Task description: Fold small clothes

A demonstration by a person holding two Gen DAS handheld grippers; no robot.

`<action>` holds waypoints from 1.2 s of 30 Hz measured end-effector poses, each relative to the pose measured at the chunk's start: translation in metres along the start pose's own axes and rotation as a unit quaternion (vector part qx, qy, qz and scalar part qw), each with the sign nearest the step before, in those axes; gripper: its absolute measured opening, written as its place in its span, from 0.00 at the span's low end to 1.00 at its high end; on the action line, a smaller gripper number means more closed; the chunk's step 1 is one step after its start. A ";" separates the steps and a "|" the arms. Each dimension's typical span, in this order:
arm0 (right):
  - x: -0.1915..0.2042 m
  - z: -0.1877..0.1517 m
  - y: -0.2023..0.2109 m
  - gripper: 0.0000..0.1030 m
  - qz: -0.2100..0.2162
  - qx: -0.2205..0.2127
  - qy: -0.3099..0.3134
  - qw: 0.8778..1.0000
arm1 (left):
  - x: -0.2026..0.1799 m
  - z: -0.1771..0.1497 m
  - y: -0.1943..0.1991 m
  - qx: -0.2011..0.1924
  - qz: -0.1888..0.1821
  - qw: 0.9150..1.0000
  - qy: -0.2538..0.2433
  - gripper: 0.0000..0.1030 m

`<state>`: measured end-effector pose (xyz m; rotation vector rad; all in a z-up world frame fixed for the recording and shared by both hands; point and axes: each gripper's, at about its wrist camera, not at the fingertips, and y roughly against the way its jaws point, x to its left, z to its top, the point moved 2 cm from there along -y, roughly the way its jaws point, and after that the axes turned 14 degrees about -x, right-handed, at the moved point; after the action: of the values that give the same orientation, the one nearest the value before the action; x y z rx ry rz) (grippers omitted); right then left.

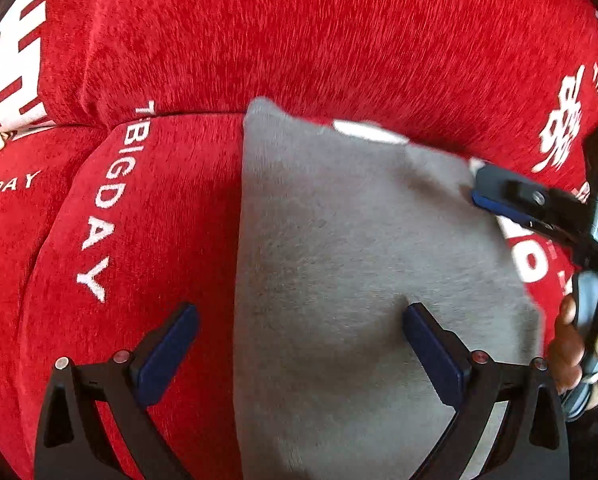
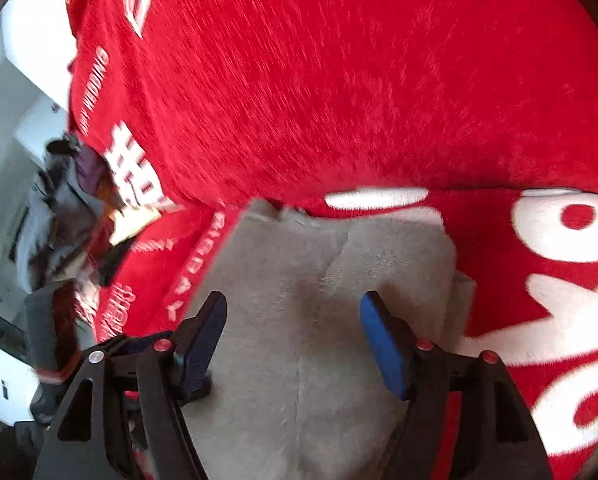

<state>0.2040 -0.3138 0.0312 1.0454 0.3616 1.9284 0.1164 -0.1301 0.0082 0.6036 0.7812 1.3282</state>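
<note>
A grey fleece garment [image 1: 339, 248] lies flat on a red sofa seat [image 1: 147, 280], its top edge against the backrest. My left gripper [image 1: 299, 340] stands open over the garment's near left part; one finger is above red fabric, the other above grey cloth, and nothing is held. In the right wrist view the same grey garment [image 2: 299, 280] shows a folded flap at its upper right. My right gripper [image 2: 295, 336] hangs open above it, pads apart and off the cloth. The left wrist view shows the right gripper [image 1: 487, 192] at the garment's far right corner, held by a hand [image 1: 571, 340].
The red backrest [image 1: 339, 40] with white lettering rises just behind the garment. A heap of dark and grey clothes [image 2: 59, 220] lies at the sofa's left end beside a white surface [image 2: 27, 80]. Large white letters [image 2: 559, 280] mark the seat to the right.
</note>
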 end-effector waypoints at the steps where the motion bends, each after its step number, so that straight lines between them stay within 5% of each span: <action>1: -0.005 0.000 -0.010 0.71 -0.020 0.010 0.004 1.000 | 0.002 -0.001 -0.003 0.002 -0.004 1.000 0.006 0.99; 5: -0.036 0.011 -0.013 0.72 -0.107 -0.002 0.003 0.994 | 0.005 -0.003 -0.005 0.008 -0.015 1.000 0.013 0.99; 7: -0.041 0.014 -0.001 0.74 -0.208 -0.012 0.029 0.978 | 0.005 0.000 -0.003 0.006 -0.009 1.000 0.004 0.99; 9: -0.032 0.012 0.011 0.74 -0.237 -0.016 0.062 0.969 | 0.005 0.004 0.002 -0.001 0.000 1.000 0.003 0.99; 17: 0.059 -0.016 0.022 0.78 -0.211 -0.002 0.170 0.963 | 0.005 0.019 0.017 -0.057 0.038 0.998 -0.016 0.99; 19: 0.071 -0.030 0.006 0.78 -0.217 0.030 0.194 0.956 | 0.004 0.011 0.009 -0.041 0.063 0.996 -0.049 0.99; 22: 0.076 -0.058 -0.003 0.78 -0.238 0.045 0.235 0.941 | 0.013 -0.001 0.014 -0.037 0.042 0.998 -0.039 0.99; 28: 0.060 -0.078 0.055 0.80 -0.225 0.018 0.151 0.962 | 0.021 -0.017 0.038 -0.044 0.029 0.998 -0.043 0.99; 33: 0.045 -0.104 0.097 0.81 -0.247 0.038 0.108 0.962 | 0.024 -0.036 0.056 -0.038 0.022 0.997 -0.059 0.99; 36: 0.060 -0.111 0.126 0.81 -0.259 0.005 0.099 0.961 | 0.030 -0.048 0.075 -0.041 0.014 0.998 -0.054 0.99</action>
<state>0.0305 -0.3201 0.0714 0.6756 0.6850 1.5538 0.0346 -0.0907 0.0319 0.6177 0.6302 1.3344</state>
